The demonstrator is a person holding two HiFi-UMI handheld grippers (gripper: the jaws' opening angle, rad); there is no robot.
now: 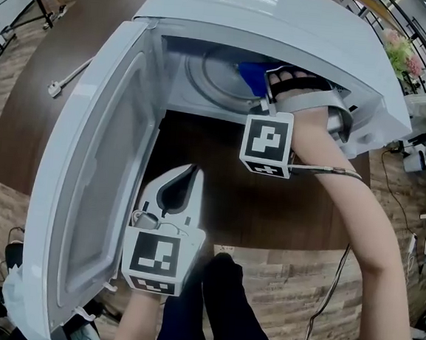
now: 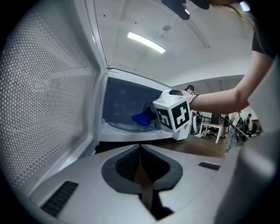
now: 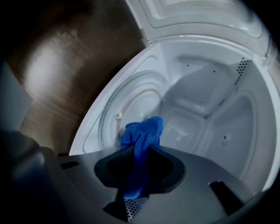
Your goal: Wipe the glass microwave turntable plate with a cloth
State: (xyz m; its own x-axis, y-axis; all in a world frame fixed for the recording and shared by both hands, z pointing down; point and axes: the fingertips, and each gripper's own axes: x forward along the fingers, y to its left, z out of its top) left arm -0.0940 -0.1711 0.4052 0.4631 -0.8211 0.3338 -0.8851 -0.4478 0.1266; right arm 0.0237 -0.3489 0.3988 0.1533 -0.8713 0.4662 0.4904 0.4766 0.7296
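The white microwave (image 1: 286, 16) stands open on a brown table. Its glass turntable plate (image 1: 210, 76) (image 3: 131, 100) lies on the cavity floor. My right gripper (image 1: 274, 80) (image 3: 138, 151) reaches into the cavity, shut on a bunched blue cloth (image 1: 251, 73) (image 3: 142, 133) that hangs over the plate's near right part; whether it touches the glass I cannot tell. My left gripper (image 1: 190, 172) (image 2: 140, 151) stays outside, in front of the opening, shut with nothing between its jaws. From the left gripper view the blue cloth (image 2: 141, 118) and the plate (image 2: 124, 127) show behind the right gripper's marker cube.
The microwave door (image 1: 86, 177) (image 2: 39, 87) is swung wide open to my left, close beside the left gripper. A white cable with a plug (image 1: 64, 80) lies on the table (image 1: 47, 121) at the far left. Beyond the right table edge are flowers (image 1: 401, 52) and cables on a wooden floor.
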